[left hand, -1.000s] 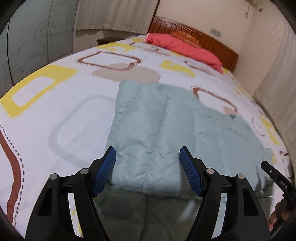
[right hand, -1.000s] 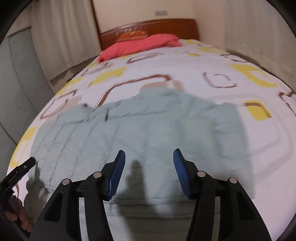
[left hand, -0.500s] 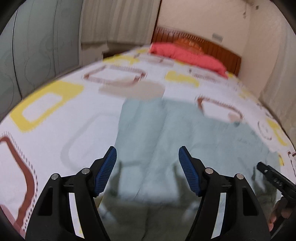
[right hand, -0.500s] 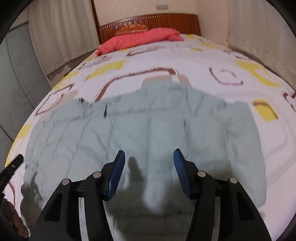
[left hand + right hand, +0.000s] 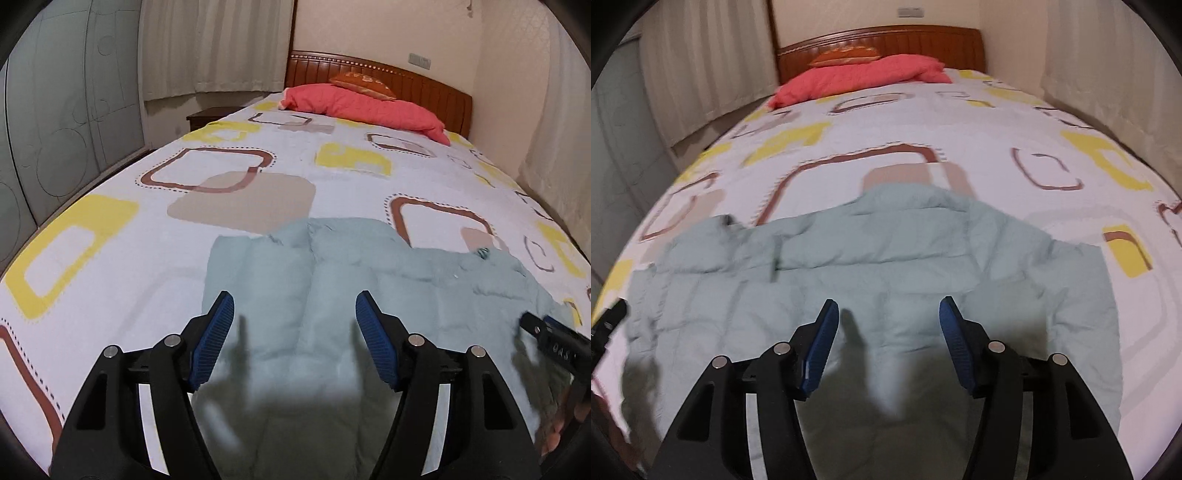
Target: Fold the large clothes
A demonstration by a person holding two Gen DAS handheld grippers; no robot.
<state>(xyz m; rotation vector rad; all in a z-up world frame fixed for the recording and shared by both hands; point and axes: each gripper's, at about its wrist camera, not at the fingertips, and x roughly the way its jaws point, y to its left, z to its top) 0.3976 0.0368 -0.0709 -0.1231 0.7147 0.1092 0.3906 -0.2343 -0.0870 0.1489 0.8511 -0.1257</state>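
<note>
A pale green puffer jacket (image 5: 369, 280) lies spread flat across the near part of the bed, collar toward the headboard. My left gripper (image 5: 294, 299) hovers open above the jacket's left portion, nothing between its blue pads. My right gripper (image 5: 890, 302) hangs above the middle of the jacket (image 5: 886, 258), its jaws opening a little, with only air between them. Each gripper casts a shadow on the fabric. The right gripper's tip (image 5: 546, 332) shows at the left wrist view's right edge. The left gripper's tip (image 5: 609, 321) shows at the right wrist view's left edge.
The bed sheet (image 5: 110, 184) is white with yellow and brown squares. A red pillow (image 5: 362, 103) lies against the wooden headboard (image 5: 424, 81). A dark nightstand (image 5: 210, 114) and a glass wardrobe (image 5: 55, 129) stand left of the bed. Curtains (image 5: 1108, 74) hang to the right.
Both grippers have shifted over the jacket and both views now take in more of the bed and headboard. The jacket itself lies as before. Both sets of jaws still stand apart.
</note>
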